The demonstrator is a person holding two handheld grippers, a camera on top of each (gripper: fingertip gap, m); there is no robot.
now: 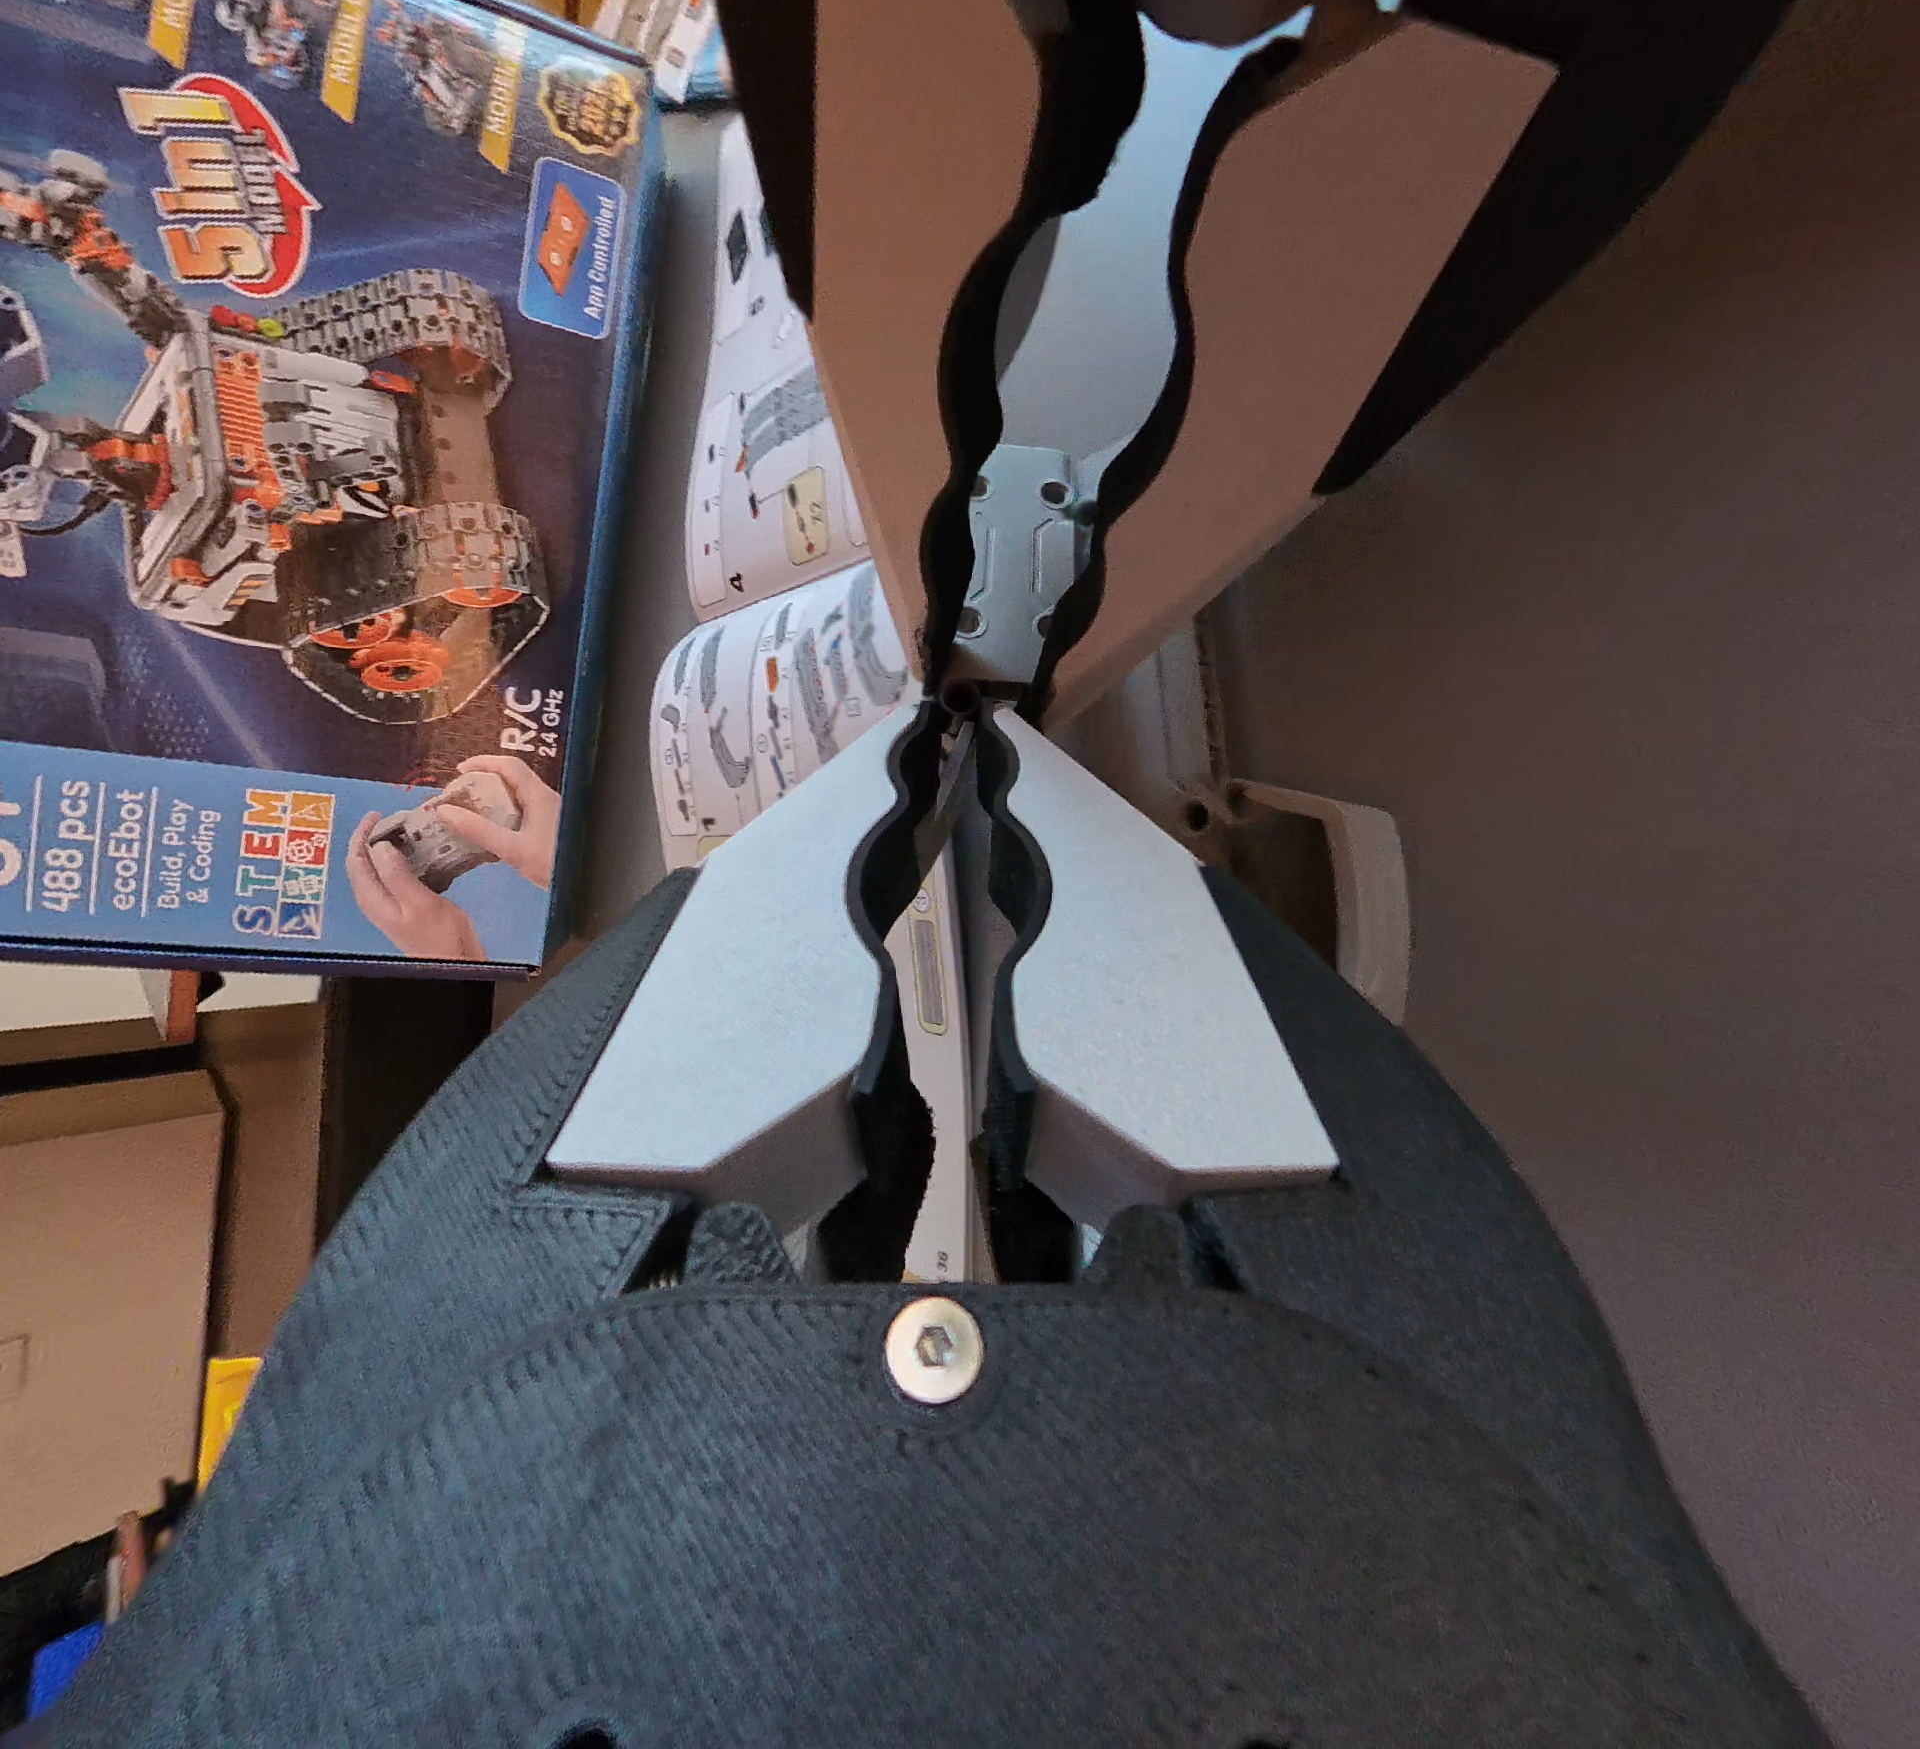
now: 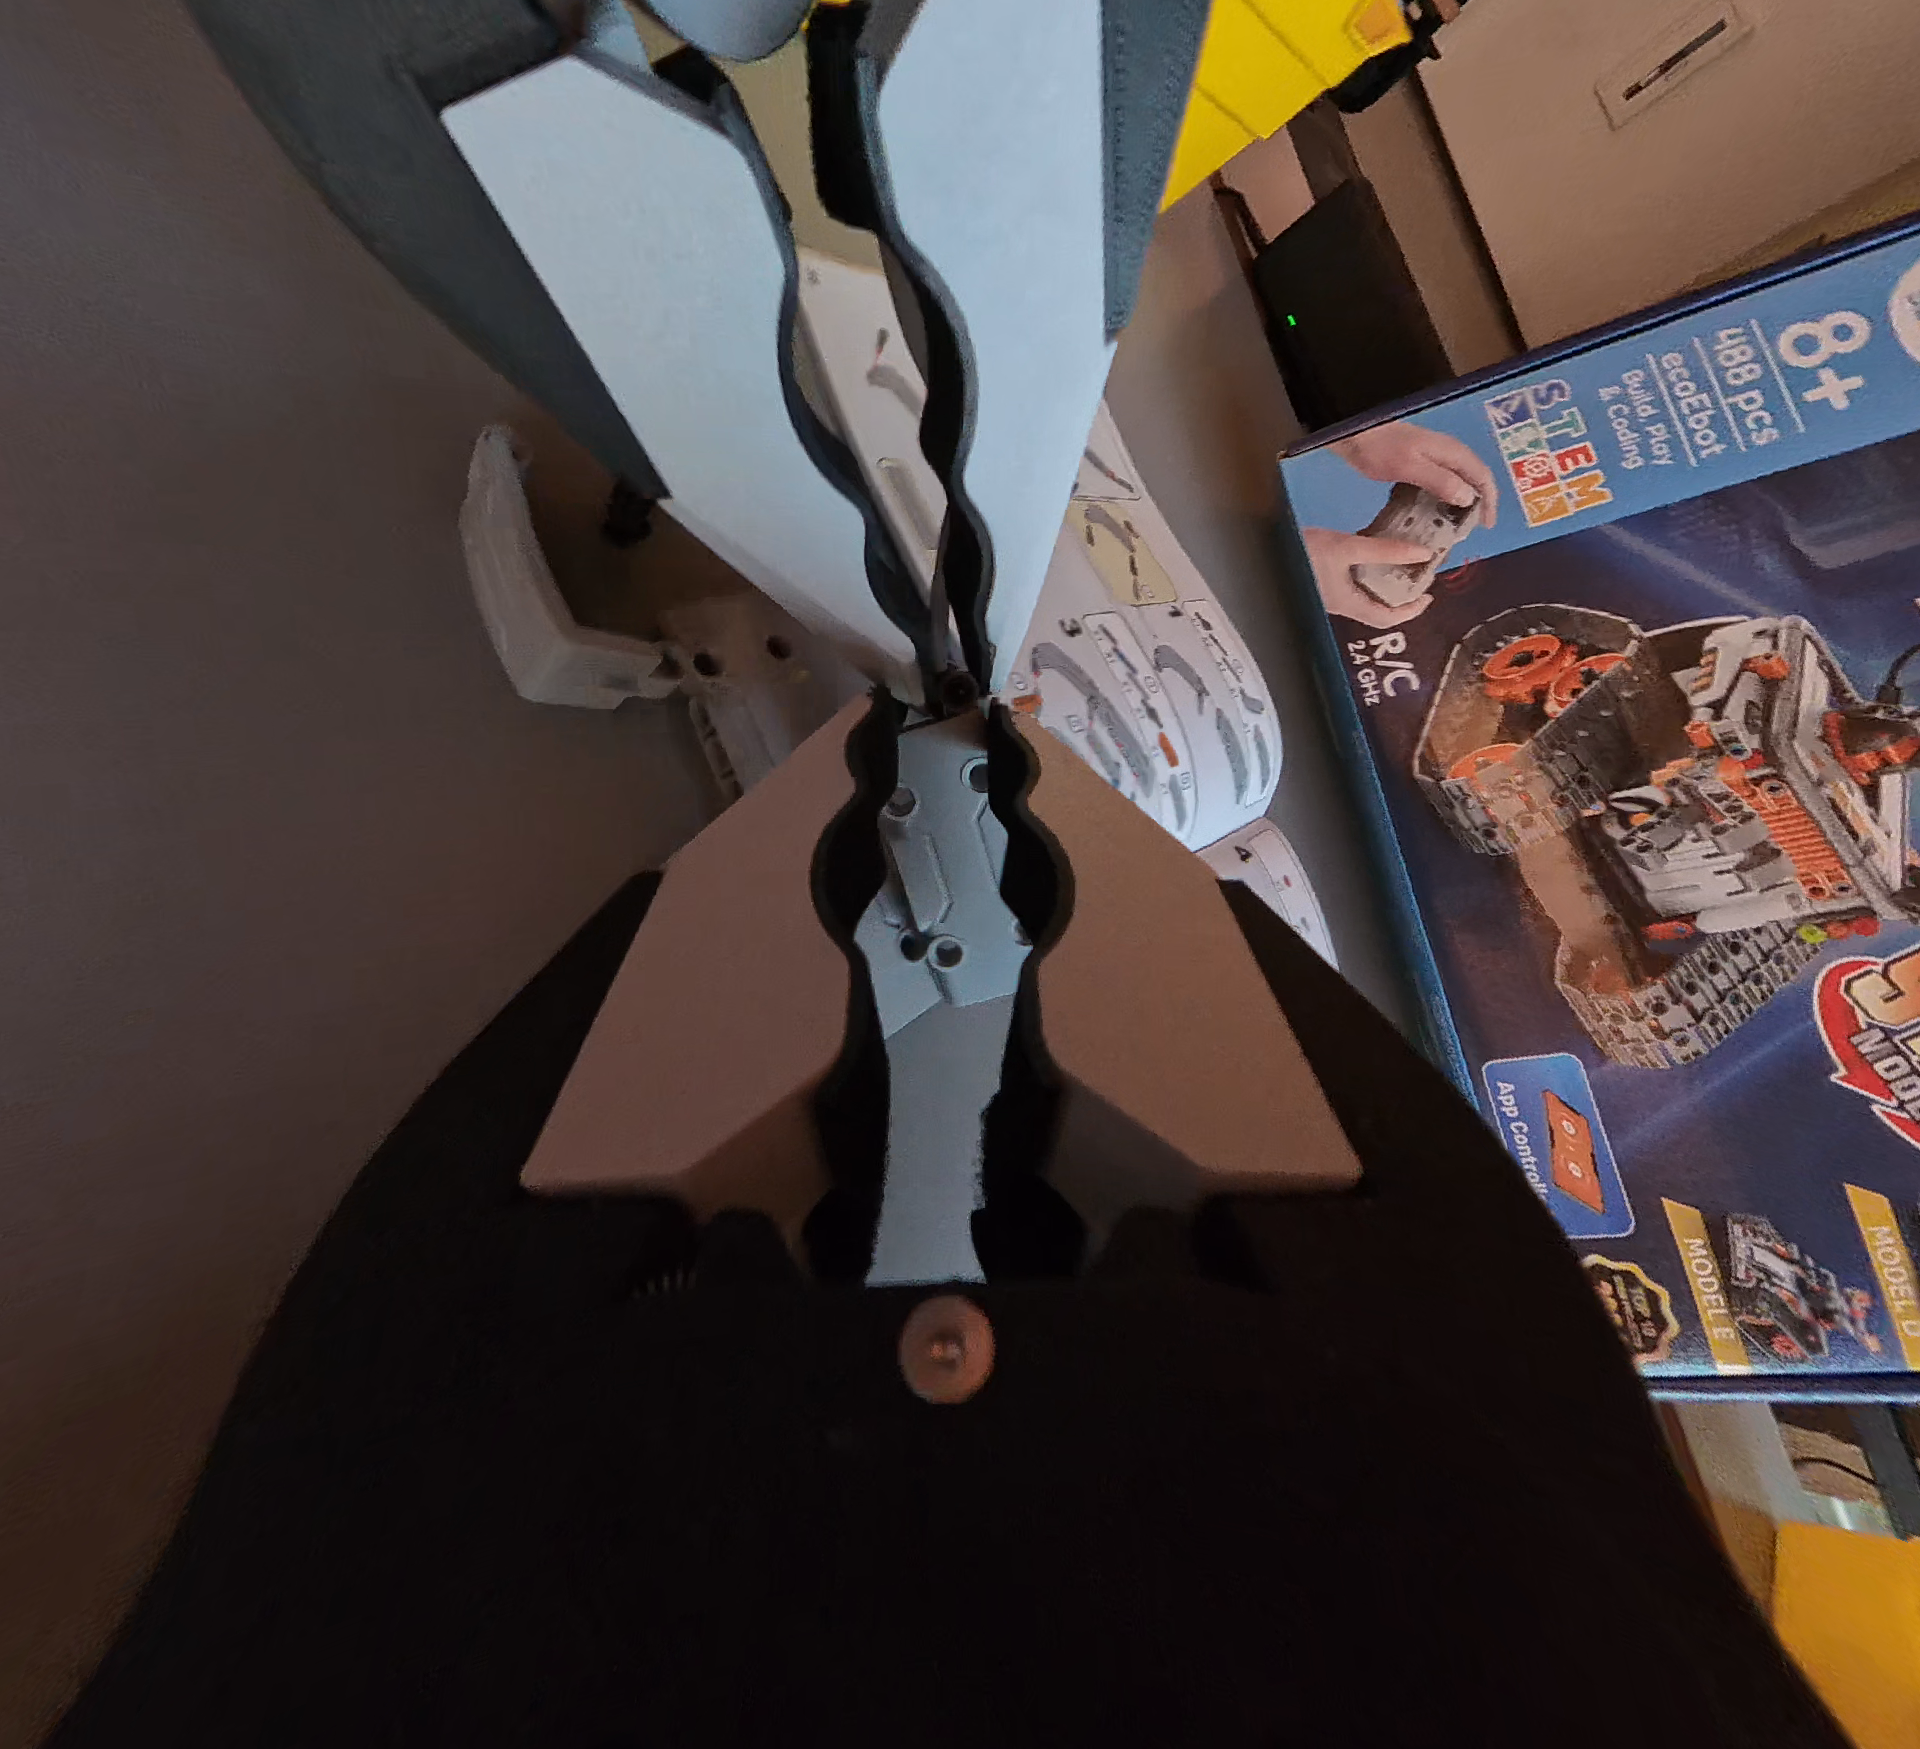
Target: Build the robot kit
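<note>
Jaws of right gripper (image 2: 940,723) clamp grey block (image 2: 935,878) (mostly hidden).

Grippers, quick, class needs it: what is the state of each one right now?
Left gripper: shut on a thin black piece, tip to tip with the other.
Right gripper: shut on a grey block part.

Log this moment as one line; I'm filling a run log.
left tongs: shut on black pin | right tongs: shut on grey block | tips meeting | booklet, toy box beside
</note>
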